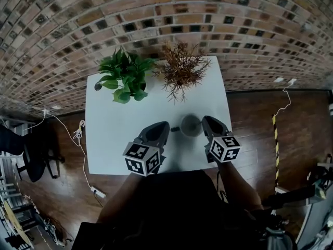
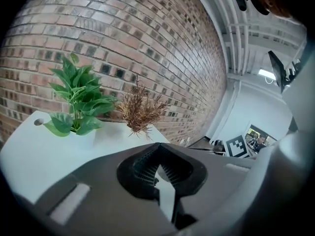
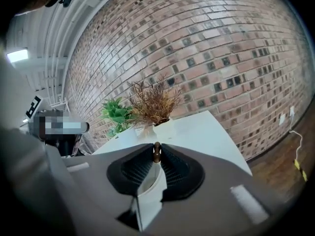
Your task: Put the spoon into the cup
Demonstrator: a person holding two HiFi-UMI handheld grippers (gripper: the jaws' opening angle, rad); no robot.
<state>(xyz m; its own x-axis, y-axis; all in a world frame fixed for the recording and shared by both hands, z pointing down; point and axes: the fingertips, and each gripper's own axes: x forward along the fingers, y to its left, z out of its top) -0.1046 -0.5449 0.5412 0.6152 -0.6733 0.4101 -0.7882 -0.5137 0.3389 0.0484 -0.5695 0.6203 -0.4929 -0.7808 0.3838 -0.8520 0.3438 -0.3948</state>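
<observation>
A grey cup (image 1: 191, 125) stands on the white table (image 1: 114, 134), its handle pointing left. My two grippers flank it in the head view. The left gripper (image 1: 164, 125) is just left of the handle, and in the left gripper view its jaw tips (image 2: 156, 145) meet with nothing seen between them. The right gripper (image 1: 206, 121) is at the cup's right side. In the right gripper view its jaws (image 3: 156, 149) are shut on a thin brown piece (image 3: 156, 154), which looks like the spoon's end. The remainder of the spoon is hidden.
A green plant in a white pot (image 1: 124, 79) and a dried brown plant (image 1: 179, 69) stand at the table's far edge against the brick wall (image 1: 156, 14). Cables (image 1: 80, 139) lie on the wooden floor to the left, and a dark chair (image 1: 31, 155) stands beyond them.
</observation>
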